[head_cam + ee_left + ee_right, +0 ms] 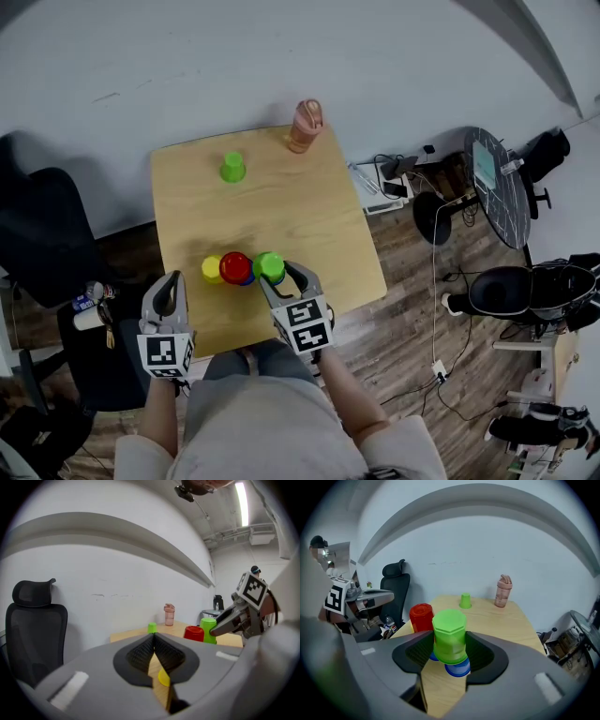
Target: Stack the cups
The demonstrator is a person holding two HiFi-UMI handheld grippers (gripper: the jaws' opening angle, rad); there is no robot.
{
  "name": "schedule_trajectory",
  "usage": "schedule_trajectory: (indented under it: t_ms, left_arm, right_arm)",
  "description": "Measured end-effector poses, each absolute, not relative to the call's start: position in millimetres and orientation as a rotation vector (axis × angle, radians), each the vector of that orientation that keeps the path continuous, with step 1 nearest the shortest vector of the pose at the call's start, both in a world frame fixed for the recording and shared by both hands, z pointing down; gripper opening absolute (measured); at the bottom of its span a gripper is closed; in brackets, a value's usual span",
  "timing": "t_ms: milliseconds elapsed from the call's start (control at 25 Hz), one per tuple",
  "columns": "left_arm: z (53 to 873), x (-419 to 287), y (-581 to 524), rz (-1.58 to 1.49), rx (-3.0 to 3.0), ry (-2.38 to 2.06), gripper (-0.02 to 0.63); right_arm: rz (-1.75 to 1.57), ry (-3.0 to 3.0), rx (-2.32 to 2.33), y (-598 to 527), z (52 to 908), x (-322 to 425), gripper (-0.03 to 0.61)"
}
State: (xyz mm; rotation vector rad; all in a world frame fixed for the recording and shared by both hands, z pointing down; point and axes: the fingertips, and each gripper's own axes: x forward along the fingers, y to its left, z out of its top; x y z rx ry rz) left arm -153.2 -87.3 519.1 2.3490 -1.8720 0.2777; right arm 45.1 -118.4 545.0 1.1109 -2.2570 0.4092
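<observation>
My right gripper (274,276) is shut on an upside-down green cup (268,264), which fills the gap between the pads (449,637). A blue cup (458,667) shows right under it; I cannot tell whether they touch. Beside the green cup stand a red cup (234,267) and a yellow cup (212,268), near the table's front edge. A second, smaller green cup (232,168) stands alone at the far side. My left gripper (169,287) is shut with nothing in it, at the table's front left edge, left of the yellow cup (163,678).
A pink bottle (305,126) stands at the far right corner of the wooden table (291,206). A black office chair (37,234) sits left of the table. Cables and a round side table (497,183) crowd the floor to the right.
</observation>
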Motion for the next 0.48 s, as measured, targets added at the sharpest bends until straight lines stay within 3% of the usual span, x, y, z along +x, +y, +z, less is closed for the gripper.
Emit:
schedule_trajectory:
  t_ms: [480]
  left_arm:
    - [520.7, -164.9, -84.9, 0.277, 2.348, -1.869, 0.058]
  right_arm:
    - [0.416, -2.221, 1.11, -116.8, 554.2, 34.9, 0.215]
